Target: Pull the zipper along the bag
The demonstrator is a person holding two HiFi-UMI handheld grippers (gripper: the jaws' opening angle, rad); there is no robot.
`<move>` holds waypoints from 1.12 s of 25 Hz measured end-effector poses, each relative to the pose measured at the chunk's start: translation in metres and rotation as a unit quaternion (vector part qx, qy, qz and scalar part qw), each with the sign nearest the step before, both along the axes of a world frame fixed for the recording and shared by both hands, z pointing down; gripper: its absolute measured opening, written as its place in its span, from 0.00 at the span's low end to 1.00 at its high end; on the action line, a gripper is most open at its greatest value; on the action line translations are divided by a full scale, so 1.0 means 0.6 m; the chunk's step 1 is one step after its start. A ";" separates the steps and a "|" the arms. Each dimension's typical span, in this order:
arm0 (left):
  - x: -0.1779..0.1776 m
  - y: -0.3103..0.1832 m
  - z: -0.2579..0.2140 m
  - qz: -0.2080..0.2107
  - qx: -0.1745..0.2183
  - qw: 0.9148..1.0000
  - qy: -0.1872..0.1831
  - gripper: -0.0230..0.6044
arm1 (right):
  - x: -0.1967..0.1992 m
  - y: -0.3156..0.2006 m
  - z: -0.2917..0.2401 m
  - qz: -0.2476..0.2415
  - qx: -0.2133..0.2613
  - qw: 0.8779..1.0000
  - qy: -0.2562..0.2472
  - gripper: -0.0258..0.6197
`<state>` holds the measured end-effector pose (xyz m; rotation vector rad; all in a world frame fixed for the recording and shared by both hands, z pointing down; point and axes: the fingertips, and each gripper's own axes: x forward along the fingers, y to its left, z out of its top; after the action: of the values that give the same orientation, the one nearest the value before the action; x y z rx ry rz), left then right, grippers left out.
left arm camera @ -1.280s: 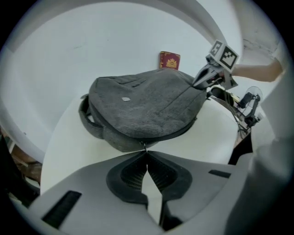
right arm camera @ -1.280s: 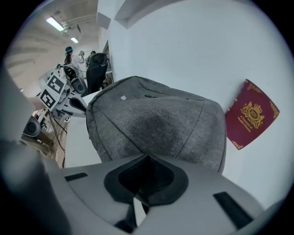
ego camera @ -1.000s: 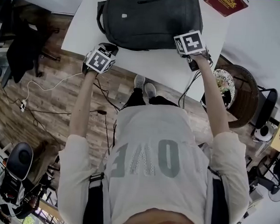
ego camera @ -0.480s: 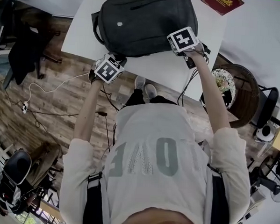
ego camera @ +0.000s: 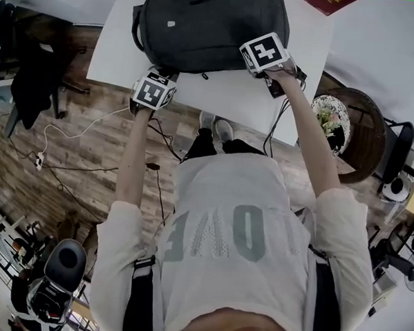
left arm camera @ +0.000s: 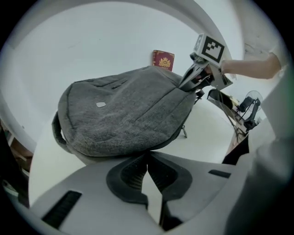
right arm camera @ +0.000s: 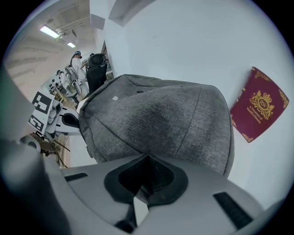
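Observation:
A grey backpack (ego camera: 207,26) lies flat on the white table (ego camera: 245,101). It fills the left gripper view (left arm camera: 124,114) and the right gripper view (right arm camera: 156,119). A small zipper pull (left arm camera: 184,132) hangs from its near edge. My right gripper (ego camera: 265,54) is shut on the backpack's near right corner, and the fabric rises to its tips (left arm camera: 186,85). My left gripper (ego camera: 153,93) sits at the table's front edge by the near left corner. Its jaws (left arm camera: 147,158) are shut just short of the bag's rim, with nothing seen between the pads.
A dark red booklet (ego camera: 333,2) lies on the table beyond the bag's far right side (right arm camera: 259,105). Cables (ego camera: 277,89) hang over the table's right front edge. A round wicker chair (ego camera: 347,127) stands to the right, and wooden floor lies below.
My left gripper has shifted slightly to the right, closer to the bag's near edge. The right gripper has stayed at the bag's corner.

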<state>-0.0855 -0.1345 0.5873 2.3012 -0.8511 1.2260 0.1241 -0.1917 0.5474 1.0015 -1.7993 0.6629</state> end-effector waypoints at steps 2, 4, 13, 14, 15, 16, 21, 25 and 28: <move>-0.015 -0.021 0.000 0.007 0.015 0.999 -0.033 0.08 | -0.008 -0.001 0.001 0.011 -0.005 1.000 -0.009 0.08; -0.018 -0.024 -0.004 0.022 0.029 0.998 -0.058 0.08 | -0.010 -0.004 0.000 0.015 -0.005 1.000 -0.012 0.08; 0.064 0.070 0.000 0.025 -0.013 0.999 -0.020 0.08 | -0.002 0.005 0.006 0.029 -0.007 1.000 -0.006 0.08; 0.067 0.076 -0.001 0.043 -0.010 0.999 -0.030 0.08 | -0.001 0.005 0.005 0.029 -0.008 1.000 -0.006 0.08; 0.067 0.081 -0.001 0.063 -0.006 0.997 -0.042 0.08 | -0.001 0.005 0.005 0.027 -0.009 1.000 -0.007 0.08; 0.063 0.084 -0.001 0.081 -0.003 0.995 -0.051 0.08 | 0.000 0.007 0.004 0.024 -0.011 1.000 -0.009 0.08; 0.049 0.073 -0.010 0.083 0.009 0.996 -0.045 0.08 | 0.001 0.009 -0.004 0.015 -0.004 1.000 -0.011 0.08; 0.024 0.036 -0.008 0.071 0.030 0.996 -0.055 0.08 | -0.007 0.010 -0.009 0.031 -0.008 0.999 -0.038 0.08; -0.013 -0.027 -0.009 0.036 0.040 0.997 -0.057 0.08 | -0.028 0.013 -0.011 0.054 -0.017 0.996 -0.066 0.08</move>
<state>-0.0933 -0.1508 0.5819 2.3634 -0.8778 1.3897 0.1072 -0.1837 0.5408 1.0596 -1.8509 0.8422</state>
